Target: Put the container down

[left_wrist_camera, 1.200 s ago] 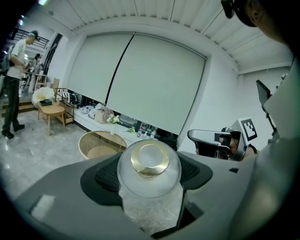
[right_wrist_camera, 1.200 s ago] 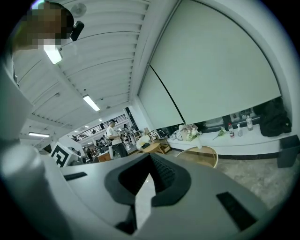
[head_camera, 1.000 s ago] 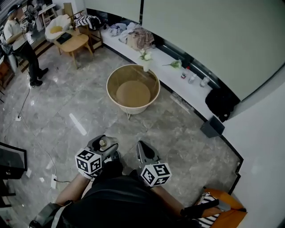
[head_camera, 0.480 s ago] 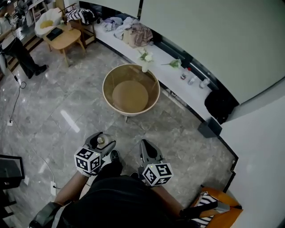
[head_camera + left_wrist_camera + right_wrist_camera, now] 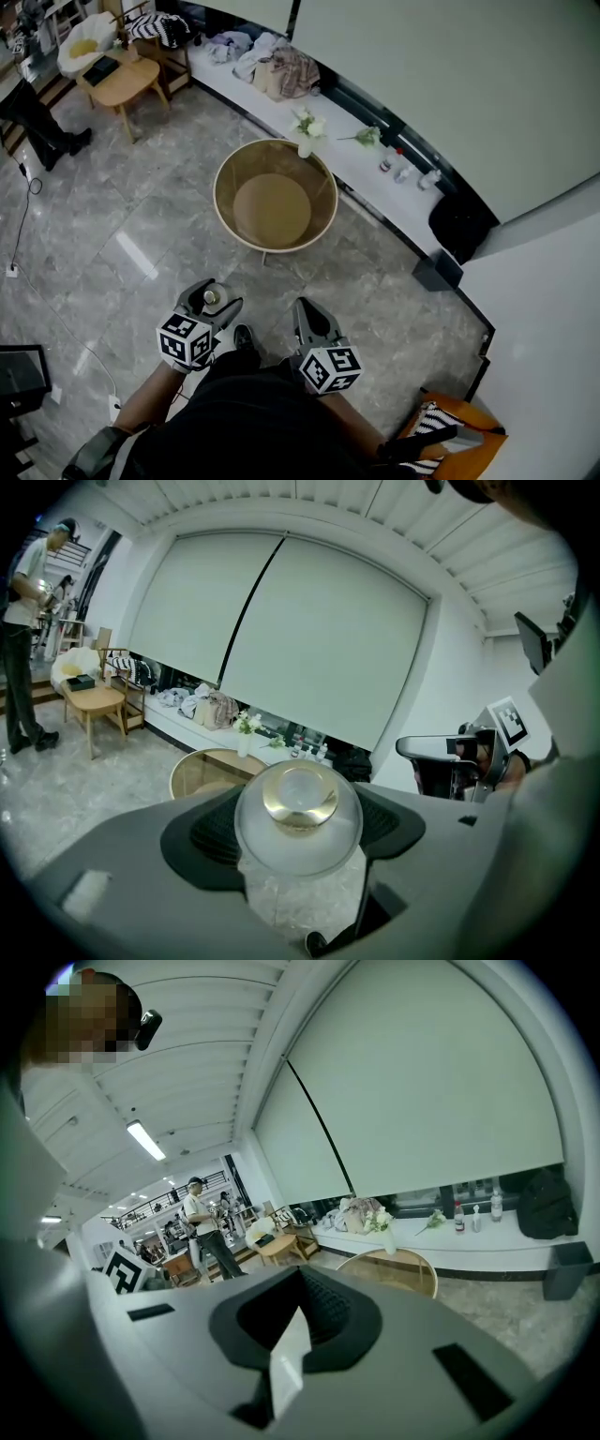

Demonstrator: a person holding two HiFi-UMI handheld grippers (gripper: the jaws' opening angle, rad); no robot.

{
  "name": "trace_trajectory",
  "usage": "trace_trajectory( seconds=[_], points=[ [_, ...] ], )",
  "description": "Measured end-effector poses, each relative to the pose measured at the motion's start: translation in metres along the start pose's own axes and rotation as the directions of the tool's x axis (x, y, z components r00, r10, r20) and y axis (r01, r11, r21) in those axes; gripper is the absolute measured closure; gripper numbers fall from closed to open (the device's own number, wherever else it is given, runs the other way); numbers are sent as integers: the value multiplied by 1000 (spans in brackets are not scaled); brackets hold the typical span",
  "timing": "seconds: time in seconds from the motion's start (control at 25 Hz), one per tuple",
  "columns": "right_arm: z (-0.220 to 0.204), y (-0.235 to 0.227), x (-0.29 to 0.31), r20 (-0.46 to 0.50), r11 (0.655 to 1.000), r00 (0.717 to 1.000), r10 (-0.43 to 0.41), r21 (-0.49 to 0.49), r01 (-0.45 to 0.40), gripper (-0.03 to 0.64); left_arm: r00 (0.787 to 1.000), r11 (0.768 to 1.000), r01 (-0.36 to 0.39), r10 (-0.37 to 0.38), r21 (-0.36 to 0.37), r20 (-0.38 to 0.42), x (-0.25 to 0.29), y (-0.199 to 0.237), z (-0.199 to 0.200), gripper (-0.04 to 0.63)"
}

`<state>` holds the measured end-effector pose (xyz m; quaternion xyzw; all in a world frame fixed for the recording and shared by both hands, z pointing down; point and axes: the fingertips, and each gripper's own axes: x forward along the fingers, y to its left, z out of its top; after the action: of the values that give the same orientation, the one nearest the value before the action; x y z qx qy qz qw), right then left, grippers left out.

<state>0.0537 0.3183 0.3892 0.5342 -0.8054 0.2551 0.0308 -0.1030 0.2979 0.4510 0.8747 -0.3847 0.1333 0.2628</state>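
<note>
Clearly a carry in hand: the container rides in the left gripper, with the round table up-frame of it.

In the head view the left gripper (image 5: 208, 305) sits at lower left of centre. The round table (image 5: 217, 187) lies above it and a little right, well apart across bare grey floor, so the set-down looks to depend on closing that gap. The left gripper is the nearer of the two. In the left gripper view its jaws are spread wide around a clear, rounded container (image 5: 298, 808) and press on both its sides. The container's gold-topped end faces back along the jaws toward the camera. The right gripper (image 5: 307, 319), lower centre, has its jaws drawn to a thin sliver with nothing between them.
</note>
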Motion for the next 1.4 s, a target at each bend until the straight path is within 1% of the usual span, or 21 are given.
trace_trajectory(
  seconds=[0.2, 0.44, 0.76, 0.92, 1.24, 1.4],
  points=[
    [9, 10, 16, 1, 1000, 1000, 2, -22, -2, 615, 1000, 1000, 10, -10, -7, 23, -1, 13, 13, 255],
    [17, 3, 38, -2, 1000, 1000, 20, -18, -20, 615, 1000, 1000, -11, 11, -5, 20, 12, 25, 23, 255],
    [39, -18, 90, 1, 995, 995, 99, 2, -99, 615, 997, 997, -77, 77, 6, 27, 40, 47, 52, 255],
    [52, -39, 123, -22, 990, 990, 138, 14, -138, 615, 994, 994, -110, 110, -7, 11, 68, 62, 65, 255],
    [82, -117, 192, -83, 988, 986, 146, 53, -142, 615, 989, 988, -146, 146, -44, -11, 158, 87, 102, 255],
    [93, -138, 222, -115, 985, 979, 169, 58, -163, 615, 987, 986, -158, 158, -57, -10, 188, 98, 119, 255]
  ],
)
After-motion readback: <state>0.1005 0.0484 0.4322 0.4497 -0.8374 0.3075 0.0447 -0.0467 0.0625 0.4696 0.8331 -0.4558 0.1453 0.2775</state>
